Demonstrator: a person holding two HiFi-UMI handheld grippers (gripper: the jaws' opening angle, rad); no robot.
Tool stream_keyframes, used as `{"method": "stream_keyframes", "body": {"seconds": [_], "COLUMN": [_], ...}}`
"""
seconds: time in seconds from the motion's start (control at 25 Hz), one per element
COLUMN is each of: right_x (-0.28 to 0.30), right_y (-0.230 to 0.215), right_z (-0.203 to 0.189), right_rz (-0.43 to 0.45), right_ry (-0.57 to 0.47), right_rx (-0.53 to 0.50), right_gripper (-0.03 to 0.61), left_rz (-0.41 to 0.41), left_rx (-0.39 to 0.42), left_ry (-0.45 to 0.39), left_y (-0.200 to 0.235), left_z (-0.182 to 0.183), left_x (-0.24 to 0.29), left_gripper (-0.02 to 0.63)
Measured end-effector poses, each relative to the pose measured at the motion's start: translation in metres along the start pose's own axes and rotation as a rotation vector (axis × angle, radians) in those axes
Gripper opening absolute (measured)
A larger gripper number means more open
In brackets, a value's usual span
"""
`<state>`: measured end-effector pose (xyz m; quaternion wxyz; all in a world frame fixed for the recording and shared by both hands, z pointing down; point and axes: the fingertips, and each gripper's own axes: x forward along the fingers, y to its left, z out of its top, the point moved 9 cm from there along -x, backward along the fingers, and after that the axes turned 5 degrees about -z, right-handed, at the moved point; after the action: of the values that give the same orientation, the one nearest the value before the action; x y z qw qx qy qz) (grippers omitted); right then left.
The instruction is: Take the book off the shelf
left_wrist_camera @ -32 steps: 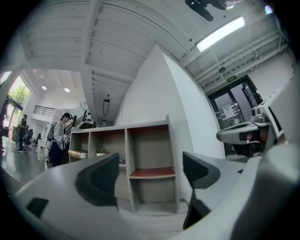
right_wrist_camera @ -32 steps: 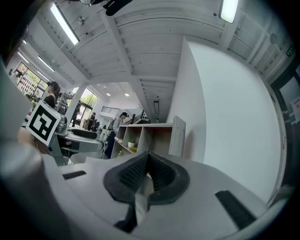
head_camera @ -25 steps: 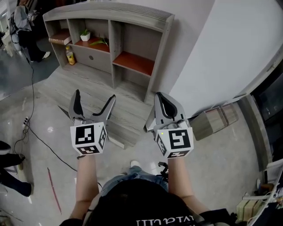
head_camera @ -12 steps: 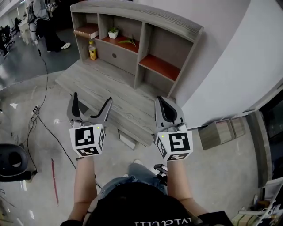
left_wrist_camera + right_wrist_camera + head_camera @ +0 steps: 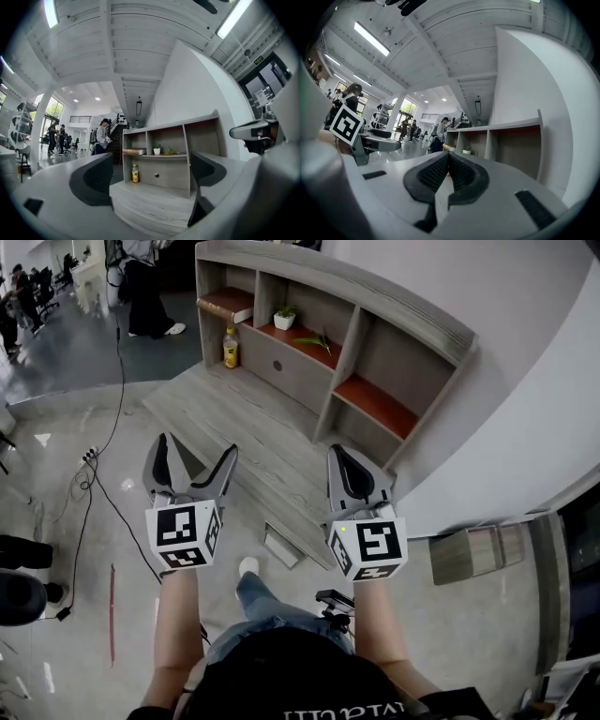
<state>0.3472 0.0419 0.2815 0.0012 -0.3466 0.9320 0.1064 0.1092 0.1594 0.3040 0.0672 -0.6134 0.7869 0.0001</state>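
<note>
A brown book [image 5: 229, 305] lies flat in the top left compartment of a grey wooden shelf unit [image 5: 403, 306] against the white wall; in the left gripper view the book [image 5: 134, 151] shows far ahead. My left gripper [image 5: 194, 457] is held open in the air, well short of the shelf, with nothing between its jaws. My right gripper [image 5: 353, 468] is shut and empty, level with the left one. Both are several steps from the book.
A yellow bottle [image 5: 229, 348] stands on the low wooden platform [image 5: 234, 418] under the book. A small potted plant [image 5: 284, 318] and green leaves [image 5: 313, 340] sit on the middle shelf. People stand at the far left [image 5: 145, 287]. A black cable [image 5: 103, 474] runs across the floor. A wooden box [image 5: 473, 552] lies at right.
The shelf has shifted right and down in the head view as the person walks and turns toward it. Both grippers keep their pose, left open, right shut.
</note>
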Motion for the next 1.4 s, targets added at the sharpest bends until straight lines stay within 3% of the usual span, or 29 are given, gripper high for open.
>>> {"method": "stream_keyframes", "body": {"seconds": [0.36,0.92,1.4], "right_x": [0.088,0.266,0.330], "right_y": [0.015,0.012,0.011], "right_z": [-0.007,-0.049,-0.063], "right_rz": [0.043,0.021,-0.012], "right_ry": [-0.011,0.017,0.048], "right_rx": [-0.003,0.097,0.049], "right_gripper": [0.011,0.009,0.011], "left_rz": [0.023,-0.049,-0.096], "left_rx": [0.023,0.094,0.069], "left_ry": [0.011,0.063,0.072], "left_y": [0.057,0.146,0.182], "left_z": [-0.010,-0.038,-0.067], "left_x": [0.056,0.217,0.288], "left_gripper": [0.526,0.525,0.525]}}
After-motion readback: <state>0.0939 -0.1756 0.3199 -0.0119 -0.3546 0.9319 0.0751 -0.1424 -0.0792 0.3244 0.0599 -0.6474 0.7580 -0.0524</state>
